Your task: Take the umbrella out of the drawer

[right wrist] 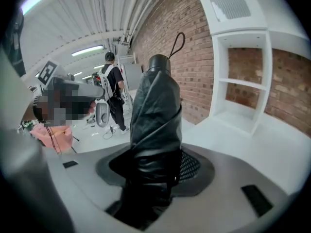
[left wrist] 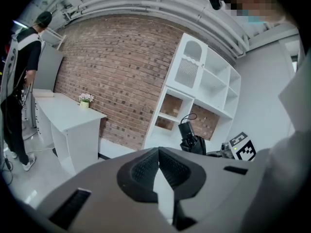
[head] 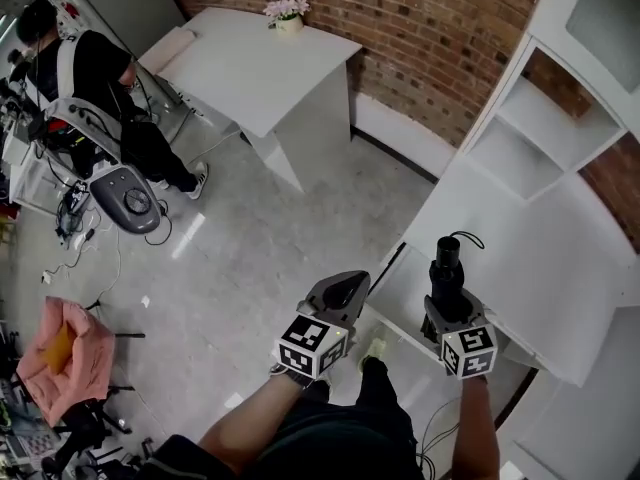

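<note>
A black folded umbrella (head: pixel 446 268) stands upright in my right gripper (head: pixel 448 306), whose jaws are shut on its lower part, above the white cabinet top (head: pixel 545 268). In the right gripper view the umbrella (right wrist: pixel 156 110) fills the middle, its wrist loop (right wrist: pixel 178 41) at the top, and the gripper (right wrist: pixel 156 168) clamps it between the mesh pads. My left gripper (head: pixel 350 282) hangs beside it on the left with its jaws shut and nothing in them. From the left gripper view (left wrist: pixel 158 153) the umbrella (left wrist: pixel 186 134) shows ahead, right of centre. I cannot make out a drawer clearly.
A white shelf unit (head: pixel 530 138) stands against the brick wall on the right. At the back is a white desk (head: pixel 262 68) with a flower pot (head: pixel 287 14). A person (head: pixel 95 78) stands at far left, and a pink cushion (head: pixel 68 356) lies lower left.
</note>
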Action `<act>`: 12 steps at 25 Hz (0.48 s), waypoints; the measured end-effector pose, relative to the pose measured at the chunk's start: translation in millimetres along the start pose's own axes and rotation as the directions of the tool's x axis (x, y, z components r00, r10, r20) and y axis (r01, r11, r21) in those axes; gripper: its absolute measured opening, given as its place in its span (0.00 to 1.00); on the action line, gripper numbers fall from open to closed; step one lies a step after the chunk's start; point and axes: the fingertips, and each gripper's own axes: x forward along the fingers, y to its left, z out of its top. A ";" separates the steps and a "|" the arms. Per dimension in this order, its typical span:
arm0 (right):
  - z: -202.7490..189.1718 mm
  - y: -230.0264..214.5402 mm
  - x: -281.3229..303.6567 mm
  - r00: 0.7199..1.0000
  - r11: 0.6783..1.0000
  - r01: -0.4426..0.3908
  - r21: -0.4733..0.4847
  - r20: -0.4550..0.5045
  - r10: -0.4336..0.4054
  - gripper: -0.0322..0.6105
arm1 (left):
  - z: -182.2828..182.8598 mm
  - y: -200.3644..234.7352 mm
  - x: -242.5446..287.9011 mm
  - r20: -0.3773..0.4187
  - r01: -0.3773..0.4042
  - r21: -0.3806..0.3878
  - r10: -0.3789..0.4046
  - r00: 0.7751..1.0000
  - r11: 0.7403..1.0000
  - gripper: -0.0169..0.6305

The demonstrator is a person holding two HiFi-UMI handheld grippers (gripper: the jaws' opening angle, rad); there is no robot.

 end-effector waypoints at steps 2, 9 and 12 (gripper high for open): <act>21.1 3.8 -7.6 0.998 1.000 0.009 0.023 0.063 -0.011 0.37 | 12.3 2.8 -8.0 0.018 0.000 -0.002 0.001 1.000 1.000 0.04; 82.9 24.5 -40.1 0.972 0.999 0.035 0.041 0.233 -0.044 0.37 | 45.7 8.6 -37.1 0.063 -0.001 -0.008 0.002 0.998 1.000 0.04; 105.0 31.2 -54.2 0.956 0.998 0.042 0.041 0.289 -0.052 0.37 | 59.2 5.7 -45.2 0.076 0.010 -0.012 -0.009 0.997 1.000 0.04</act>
